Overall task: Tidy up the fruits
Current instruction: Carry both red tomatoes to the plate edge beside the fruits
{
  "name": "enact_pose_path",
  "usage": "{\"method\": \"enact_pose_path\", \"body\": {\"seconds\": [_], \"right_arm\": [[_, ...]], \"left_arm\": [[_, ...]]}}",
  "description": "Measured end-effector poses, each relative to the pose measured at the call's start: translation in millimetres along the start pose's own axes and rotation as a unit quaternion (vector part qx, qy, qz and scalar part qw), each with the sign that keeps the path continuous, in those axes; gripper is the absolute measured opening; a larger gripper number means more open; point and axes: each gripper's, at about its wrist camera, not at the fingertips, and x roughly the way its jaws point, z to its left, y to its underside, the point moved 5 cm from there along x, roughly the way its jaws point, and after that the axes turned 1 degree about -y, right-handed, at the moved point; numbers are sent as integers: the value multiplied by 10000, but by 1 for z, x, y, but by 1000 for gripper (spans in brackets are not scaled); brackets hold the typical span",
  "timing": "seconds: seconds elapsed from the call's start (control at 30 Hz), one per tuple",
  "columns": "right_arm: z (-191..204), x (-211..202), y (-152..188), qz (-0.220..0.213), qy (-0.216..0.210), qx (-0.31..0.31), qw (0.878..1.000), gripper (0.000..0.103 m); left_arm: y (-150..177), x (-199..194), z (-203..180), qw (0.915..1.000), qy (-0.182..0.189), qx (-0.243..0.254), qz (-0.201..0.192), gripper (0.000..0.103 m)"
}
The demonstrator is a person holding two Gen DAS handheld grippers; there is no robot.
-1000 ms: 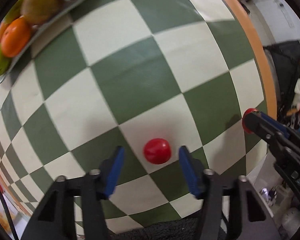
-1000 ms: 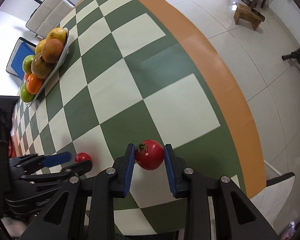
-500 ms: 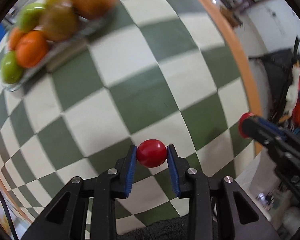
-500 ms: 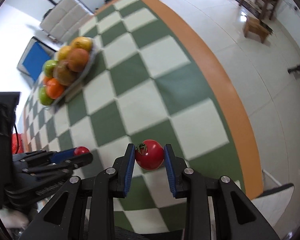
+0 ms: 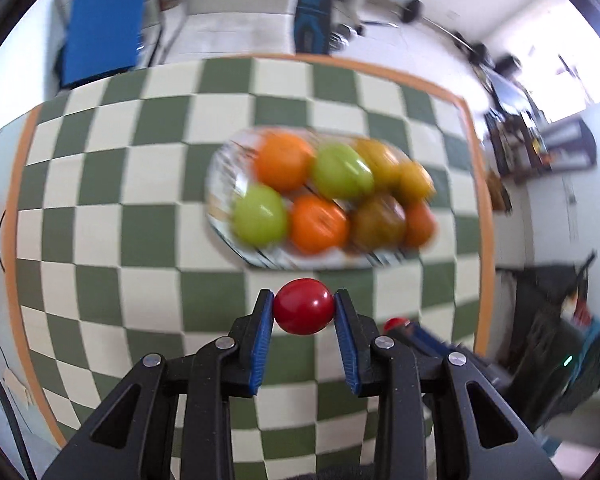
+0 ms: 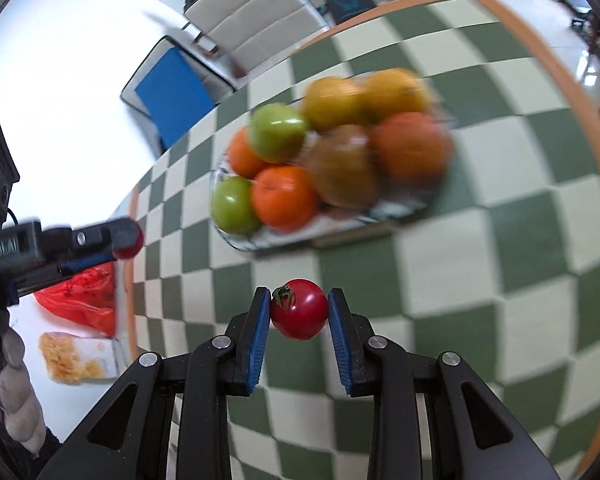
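My left gripper [image 5: 303, 307] is shut on a smooth red tomato [image 5: 302, 306], held above the checkered table. My right gripper [image 6: 299, 309] is shut on a second red tomato [image 6: 300, 309] with a green stem. Ahead of both lies an oval glass plate [image 5: 224, 184] piled with oranges, green apples and brownish fruit; the same plate [image 6: 240, 240] shows in the right wrist view. The left gripper [image 6: 128, 238] with its tomato also appears at the left of the right wrist view, and the right gripper's tip [image 5: 396, 326] shows low right in the left wrist view.
The green-and-cream checkered tablecloth [image 5: 100, 220] has an orange border [image 5: 486, 208]. A red plastic bag [image 6: 84, 296] and a snack packet [image 6: 74, 356] lie beside the table's left edge. A blue-seated chair [image 6: 172, 88] and a padded chair [image 6: 256, 20] stand behind. A hand [image 6: 16, 400] holds the left gripper.
The left gripper closed on the small red tomato and lifted it. Both grippers swung up and toward the fruit plate, which now lies straight ahead.
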Motion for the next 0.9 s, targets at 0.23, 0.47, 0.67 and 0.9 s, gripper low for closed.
{"method": "enact_pose_path", "body": {"seconds": [0.23, 0.47, 0.67, 0.9], "right_arm": [[9, 53, -25, 43, 83, -92, 9999, 32], [-15, 63, -35, -90, 135, -101, 9998, 32], [-12, 63, -36, -190, 188, -614, 9978, 32], [-6, 66, -38, -197, 320, -1042, 9938, 32]], "left_arm": [[-56, 36, 35, 9989, -27, -407, 234, 28], [-46, 63, 42, 9906, 735, -950, 651, 28], [-5, 96, 46, 9537, 1831, -2117, 1102, 28], [7, 120, 51, 9250, 2214, -2859, 1170, 28]]}}
